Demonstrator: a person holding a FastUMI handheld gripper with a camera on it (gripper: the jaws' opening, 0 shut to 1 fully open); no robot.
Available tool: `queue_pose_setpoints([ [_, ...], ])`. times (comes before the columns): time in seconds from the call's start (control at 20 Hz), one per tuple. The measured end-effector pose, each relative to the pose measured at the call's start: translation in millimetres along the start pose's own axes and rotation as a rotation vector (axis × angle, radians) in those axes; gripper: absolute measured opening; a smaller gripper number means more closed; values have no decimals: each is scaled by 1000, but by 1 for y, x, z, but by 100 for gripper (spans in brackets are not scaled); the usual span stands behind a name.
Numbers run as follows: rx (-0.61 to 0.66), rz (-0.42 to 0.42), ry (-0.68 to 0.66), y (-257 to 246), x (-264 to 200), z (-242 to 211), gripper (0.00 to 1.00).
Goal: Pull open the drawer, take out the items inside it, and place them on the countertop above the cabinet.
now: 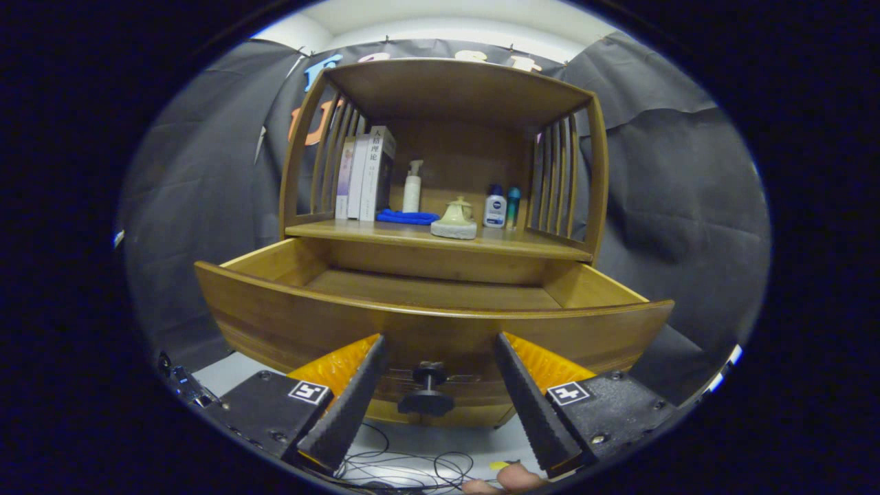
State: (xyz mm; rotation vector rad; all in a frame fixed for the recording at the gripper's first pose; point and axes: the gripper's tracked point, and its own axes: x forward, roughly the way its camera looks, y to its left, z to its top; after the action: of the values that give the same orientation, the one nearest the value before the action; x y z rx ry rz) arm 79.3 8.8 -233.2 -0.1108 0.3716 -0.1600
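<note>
Black cloth (674,199) hangs all around the booth as its wall, wrinkled and sagging a bit, clipped up along the top edge. Above it there's a strip of plain white wall (440,27) that's lit pretty bright, while everything lower down sits kinda dim. The floor (227,375) is pale grey, and a tangle of thin black cables (405,464) lies on it near the front. The one piece of furniture is a wooden cabinet (447,89) with slatted sides and a flat top, standing up against the cloth.
</note>
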Motion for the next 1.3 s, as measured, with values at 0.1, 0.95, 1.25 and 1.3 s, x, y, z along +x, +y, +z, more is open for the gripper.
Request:
queue_pose_setpoints([
  [0.1,3,-3,-9,6,1,0,100],
  [0.95,14,14,37,9,86,29,99],
  [1.25,7,10,45,10,117,37,100],
  [1.3,8,11,44,11,120,39,100],
])
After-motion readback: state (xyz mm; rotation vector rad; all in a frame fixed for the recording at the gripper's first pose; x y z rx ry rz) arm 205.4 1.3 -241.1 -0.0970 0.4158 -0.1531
